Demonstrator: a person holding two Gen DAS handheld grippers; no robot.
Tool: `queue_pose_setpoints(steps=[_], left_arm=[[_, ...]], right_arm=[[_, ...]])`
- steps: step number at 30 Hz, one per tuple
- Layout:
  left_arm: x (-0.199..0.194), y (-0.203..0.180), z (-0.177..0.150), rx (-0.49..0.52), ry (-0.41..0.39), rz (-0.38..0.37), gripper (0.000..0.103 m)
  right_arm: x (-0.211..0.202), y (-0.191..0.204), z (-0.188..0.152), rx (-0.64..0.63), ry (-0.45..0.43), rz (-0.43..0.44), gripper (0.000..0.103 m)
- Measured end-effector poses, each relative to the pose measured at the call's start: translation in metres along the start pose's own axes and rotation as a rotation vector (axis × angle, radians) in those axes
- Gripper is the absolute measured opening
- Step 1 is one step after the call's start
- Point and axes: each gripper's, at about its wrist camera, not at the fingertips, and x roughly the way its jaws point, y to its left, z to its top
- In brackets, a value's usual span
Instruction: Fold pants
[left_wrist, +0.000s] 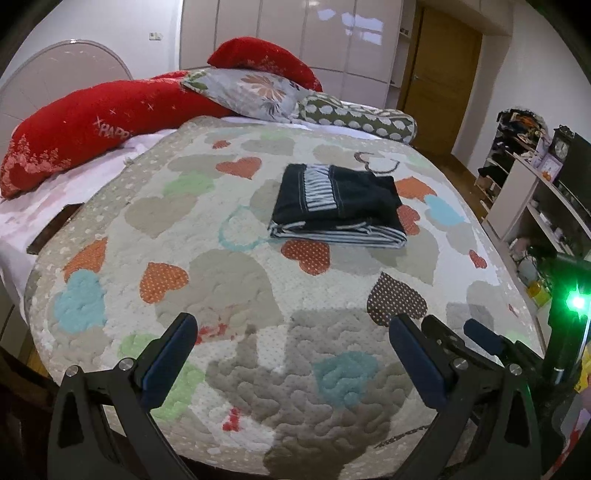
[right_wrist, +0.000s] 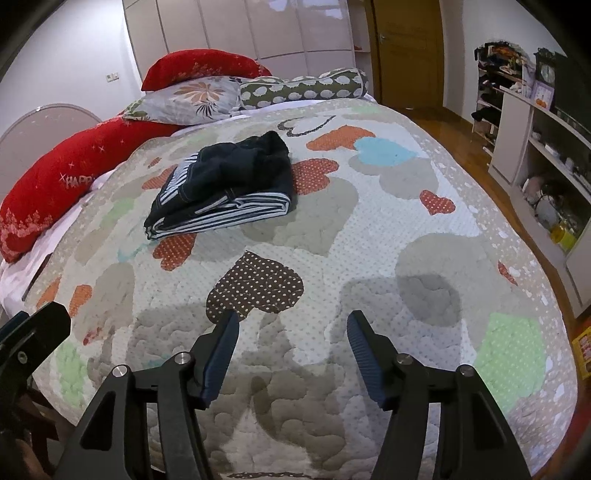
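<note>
Dark blue pants (left_wrist: 338, 205) with a striped lining lie folded in a compact stack on the heart-patterned quilt (left_wrist: 229, 266), past the middle of the bed. They also show in the right wrist view (right_wrist: 225, 188). My left gripper (left_wrist: 291, 332) is open and empty, held over the near end of the quilt, well short of the pants. My right gripper (right_wrist: 293, 328) is open and empty too, beside the left one, over the quilt (right_wrist: 369, 229). The right gripper's fingers (left_wrist: 480, 336) show at the lower right of the left wrist view.
Red pillows (left_wrist: 85, 129), a flowered pillow (left_wrist: 251, 92) and a spotted bolster (left_wrist: 362, 118) lie at the head of the bed. A shelf unit (right_wrist: 535, 147) with clutter stands to the right across a wooden floor. A wooden door (right_wrist: 406, 51) is at the back.
</note>
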Motion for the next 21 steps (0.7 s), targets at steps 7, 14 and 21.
queue_pose_setpoints(steps=[7, 14, 21], left_arm=[[0.010, 0.005, -0.003, -0.024, 0.050, -0.001, 0.103], [0.014, 0.007, -0.006, -0.036, 0.076, 0.007, 0.103], [0.016, 0.010, -0.006, -0.043, 0.083, 0.008, 0.103]], right_arm=[[0.003, 0.000, -0.002, 0.002, 0.011, -0.015, 0.066], [0.005, 0.002, -0.004, -0.012, 0.021, -0.016, 0.067], [0.007, 0.006, -0.005, -0.023, 0.022, -0.023, 0.067]])
